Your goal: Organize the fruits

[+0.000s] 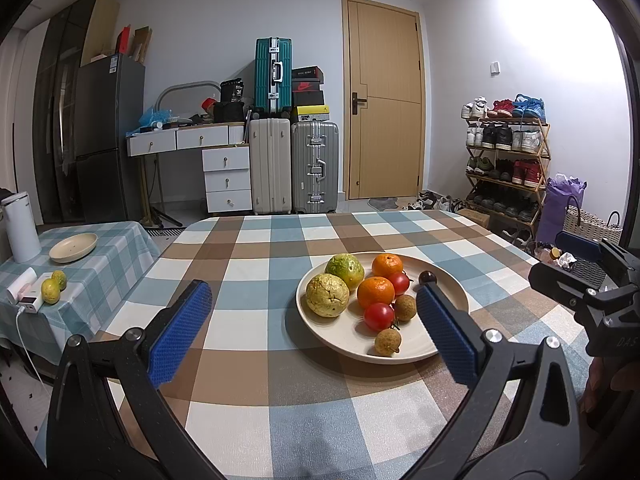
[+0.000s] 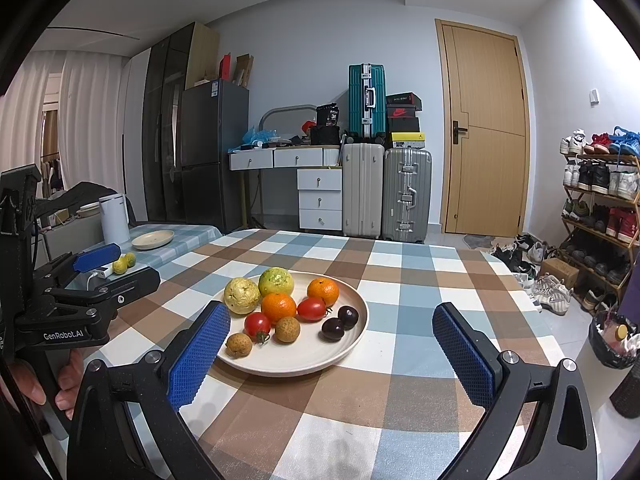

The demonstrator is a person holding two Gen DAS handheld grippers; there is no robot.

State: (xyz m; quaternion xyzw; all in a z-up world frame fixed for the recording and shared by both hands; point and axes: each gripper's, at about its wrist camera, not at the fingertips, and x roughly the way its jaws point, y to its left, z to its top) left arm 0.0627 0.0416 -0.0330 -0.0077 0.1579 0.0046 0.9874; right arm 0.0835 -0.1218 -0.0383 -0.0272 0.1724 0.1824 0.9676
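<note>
A cream plate [image 1: 436, 350] [image 2: 296, 360] sits on the checked table and holds mixed fruit: two yellow-green guavas [image 1: 327, 294] [image 2: 241, 295], two oranges [image 1: 375, 291] [image 2: 279, 306], two red tomatoes [image 1: 379, 316] [image 2: 311, 309], two brown longans [image 1: 387, 343] [image 2: 287, 329] and two dark plums [image 2: 333, 329]. My left gripper [image 1: 314, 328] hovers open over the table in front of the plate, its right finger over the plate's near right side. My right gripper [image 2: 340, 354] is open too, its left finger at the plate's near left rim. Neither holds anything.
A lower side table [image 1: 100, 264] on the left carries an empty cream plate [image 1: 73, 247] [image 2: 153, 239], two small green-yellow fruits [image 1: 54, 286] [image 2: 124, 263], a white kettle [image 1: 21, 227] and a power bank with cable. Suitcases, drawers, a door and a shoe rack stand behind.
</note>
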